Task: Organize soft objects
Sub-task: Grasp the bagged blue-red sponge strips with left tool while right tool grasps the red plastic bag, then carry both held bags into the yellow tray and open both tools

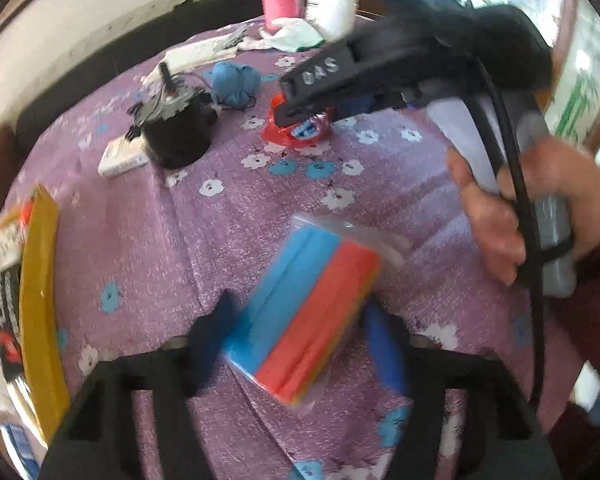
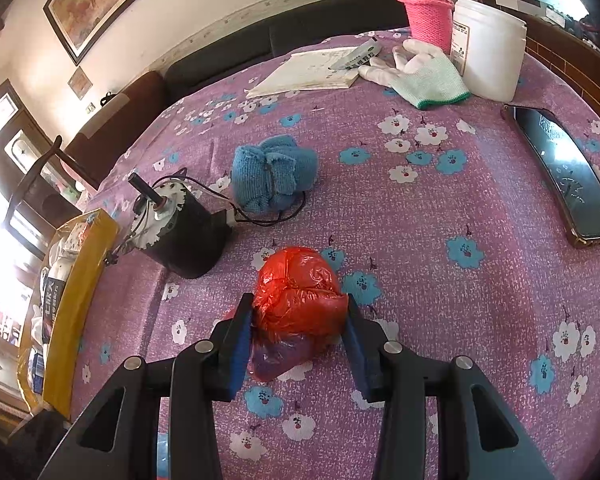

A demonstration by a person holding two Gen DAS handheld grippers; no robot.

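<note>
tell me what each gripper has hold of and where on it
Left gripper clamps the bagged sponge pack across its long sides near the lower end. Right gripper pinches the red plastic bag bundle across its sides.
</note>
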